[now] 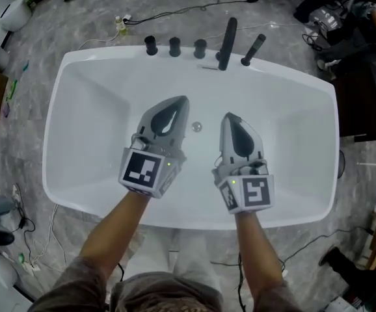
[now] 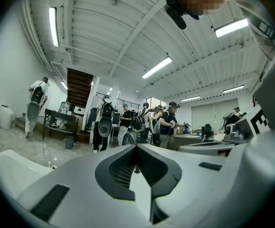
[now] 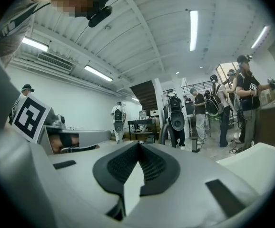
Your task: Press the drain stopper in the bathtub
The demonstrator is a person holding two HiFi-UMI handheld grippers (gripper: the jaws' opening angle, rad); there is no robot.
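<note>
In the head view a white bathtub (image 1: 97, 90) fills the middle. Its small round metal drain stopper (image 1: 196, 127) lies on the tub floor, between my two grippers and untouched by either. My left gripper (image 1: 183, 100) hovers over the tub just left of the stopper, jaws shut with nothing in them. My right gripper (image 1: 228, 117) hovers just right of it, also shut and empty. Both gripper views tilt up at the room: the left gripper (image 2: 136, 147) and right gripper (image 3: 138, 145) show closed tips, and no stopper is seen there.
Black tap knobs (image 1: 174, 46), a spout (image 1: 228, 42) and a hand shower (image 1: 253, 49) stand on the tub's far rim. Cables (image 1: 175, 10) run over the grey floor. Dark equipment (image 1: 363, 77) sits at the right. Several people (image 3: 177, 115) stand about the room.
</note>
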